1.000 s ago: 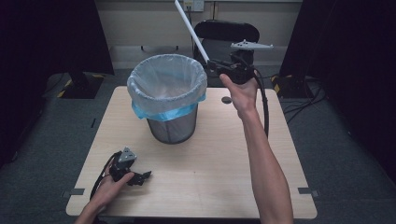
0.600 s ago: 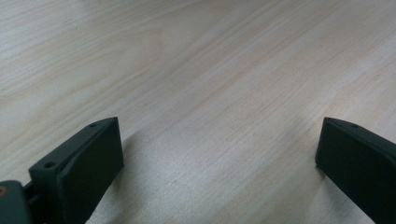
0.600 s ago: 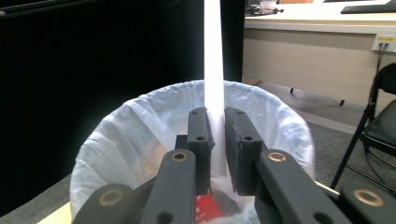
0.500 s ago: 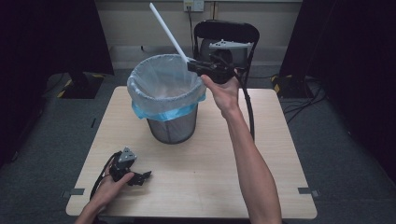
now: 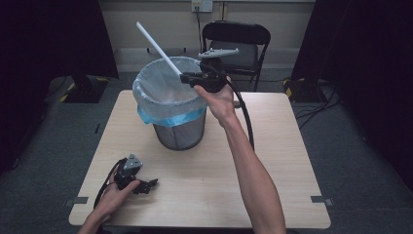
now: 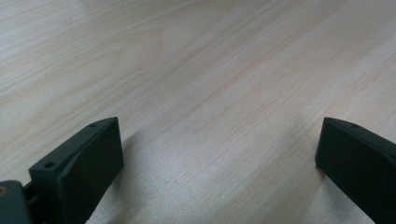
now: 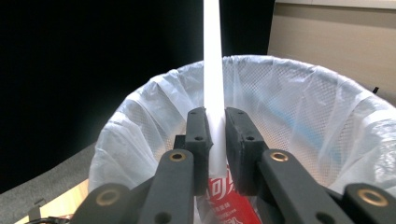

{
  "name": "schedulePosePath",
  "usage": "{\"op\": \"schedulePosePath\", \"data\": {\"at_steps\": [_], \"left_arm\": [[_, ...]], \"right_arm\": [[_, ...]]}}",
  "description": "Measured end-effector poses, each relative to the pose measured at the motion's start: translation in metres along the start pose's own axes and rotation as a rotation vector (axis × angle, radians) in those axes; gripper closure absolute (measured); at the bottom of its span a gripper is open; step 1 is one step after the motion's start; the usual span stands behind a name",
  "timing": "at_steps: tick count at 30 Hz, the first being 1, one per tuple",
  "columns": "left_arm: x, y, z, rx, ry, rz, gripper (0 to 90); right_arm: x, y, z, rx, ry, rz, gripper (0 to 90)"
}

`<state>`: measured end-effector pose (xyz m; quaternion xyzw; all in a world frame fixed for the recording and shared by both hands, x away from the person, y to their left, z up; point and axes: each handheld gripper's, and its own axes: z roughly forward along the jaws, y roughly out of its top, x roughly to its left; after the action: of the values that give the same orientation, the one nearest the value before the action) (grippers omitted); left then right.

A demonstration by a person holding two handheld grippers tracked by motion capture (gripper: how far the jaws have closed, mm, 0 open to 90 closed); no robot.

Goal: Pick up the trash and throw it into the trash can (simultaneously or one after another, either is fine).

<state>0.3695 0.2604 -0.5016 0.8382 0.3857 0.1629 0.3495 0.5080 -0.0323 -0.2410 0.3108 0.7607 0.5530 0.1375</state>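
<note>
One white tube (image 7: 213, 70) between right gripper (image 7: 215, 135) jaws, its top cut off; left gripper (image 5: 139, 183) jaws wide

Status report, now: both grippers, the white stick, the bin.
Right gripper over bin, jaws just easing, white stick between them. Left gripper open, resting on table. Nothing blocking the drop.

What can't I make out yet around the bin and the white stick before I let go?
- Bottom of the bin: high view, hidden by its own wall and the white liner.
- Red printed item in the bin: right gripper view, mostly covered by the right gripper; its text is cut off.
- Far end of the white stick: right gripper view, cut off by the top edge.
- Left gripper: high view, too small to judge its opening.
</note>
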Motion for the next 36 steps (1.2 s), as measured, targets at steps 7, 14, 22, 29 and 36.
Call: {"op": "schedulePosePath", "data": {"at_steps": [7,14,22,29,36], "left_arm": [[0.0,0.0,0.0,0.002,0.0,0.004,0.3],[0.0,0.0,0.0,0.002,0.001,0.004,0.3],[0.0,0.0,0.0,0.002,0.001,0.003,0.3],[0.0,0.0,0.0,0.0,0.0,0.0,0.3],[0.0,0.0,0.0,0.0,0.0,0.0,0.3]], "right_arm": [[-0.004,-0.003,0.006,0.021,-0.011,0.018,52.3],[-0.007,-0.001,0.003,0.016,-0.024,0.038,41.5],[-0.009,0.0,0.002,0.01,-0.023,0.039,34.6],[-0.012,0.001,-0.003,0.005,-0.039,0.036,29.3],[-0.02,0.003,-0.017,-0.011,-0.071,0.046,20.9]]}}
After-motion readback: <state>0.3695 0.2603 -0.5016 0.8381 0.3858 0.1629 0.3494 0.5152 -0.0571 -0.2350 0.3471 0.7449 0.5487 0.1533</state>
